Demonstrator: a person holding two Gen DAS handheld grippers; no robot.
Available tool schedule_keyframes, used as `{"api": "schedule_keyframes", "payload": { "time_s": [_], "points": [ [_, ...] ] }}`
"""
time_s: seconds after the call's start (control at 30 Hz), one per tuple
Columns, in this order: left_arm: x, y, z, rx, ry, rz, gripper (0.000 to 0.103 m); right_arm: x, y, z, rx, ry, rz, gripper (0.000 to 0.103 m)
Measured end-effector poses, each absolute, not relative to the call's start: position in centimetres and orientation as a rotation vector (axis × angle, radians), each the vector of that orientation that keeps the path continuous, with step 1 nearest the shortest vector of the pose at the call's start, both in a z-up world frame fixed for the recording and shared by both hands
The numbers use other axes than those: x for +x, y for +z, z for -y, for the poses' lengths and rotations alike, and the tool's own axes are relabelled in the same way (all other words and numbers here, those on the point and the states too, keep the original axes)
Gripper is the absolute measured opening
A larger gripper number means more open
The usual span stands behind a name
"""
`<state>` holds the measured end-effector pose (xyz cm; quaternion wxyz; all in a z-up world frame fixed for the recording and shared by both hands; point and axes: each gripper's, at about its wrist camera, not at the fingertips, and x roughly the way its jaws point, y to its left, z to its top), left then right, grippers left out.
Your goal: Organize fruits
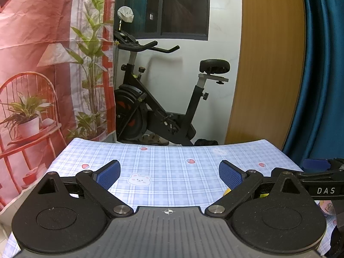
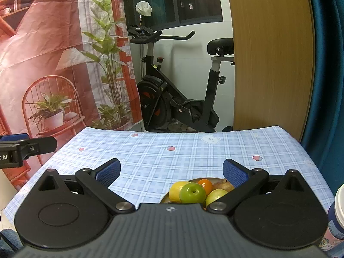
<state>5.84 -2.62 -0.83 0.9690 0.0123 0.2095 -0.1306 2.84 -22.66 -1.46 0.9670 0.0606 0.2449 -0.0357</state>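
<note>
1. Right wrist view: fruit heaped on a plate (image 2: 194, 180) near the tabletop's near edge, toward the right side.
2. Green apple (image 2: 192, 192) at front, glossy, stem dimple facing up. Lemon (image 2: 176, 190) touching its left side. Orange (image 2: 205, 185) behind it. Brown pear (image 2: 222, 185) at the back right. A second, paler green fruit (image 2: 216, 195) at the front right, partly hidden by the finger linkage.
3. Right gripper (image 2: 172, 172): fingers spread wide, nothing between the blue pads (image 2: 108, 173). It hovers just short of the plate; the right pad overlaps the pear in view.
4. Left gripper (image 1: 169, 175): fingers also wide apart, empty, over bare tablecloth (image 1: 167, 169) toward the left side of the tabletop. A sliver of yellow (image 1: 226, 191) peeks from behind its right finger; cannot tell what it is.
5. Each gripper shows at the edge of the other's view, side by side, apart.
6. Tablecloth: blue plaid with bears and strawberries.
7. White-lidded cup (image 2: 338, 212) at the near right corner of the tabletop.
8. Beyond the far edge: exercise bike (image 1: 159, 99), wooden panel (image 1: 266, 64), blue curtain (image 1: 320, 75), printed red backdrop (image 1: 43, 64).
</note>
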Motion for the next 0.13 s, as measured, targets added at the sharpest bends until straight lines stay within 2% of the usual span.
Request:
{"api": "schedule_keyframes", "payload": {
  "time_s": [0.13],
  "points": [
    [5.8,-0.8,2.79,0.023,-0.261,-0.423,0.099,2.64,-1.27,22.58,0.121,-0.071,-0.49,0.103]
  ]
}}
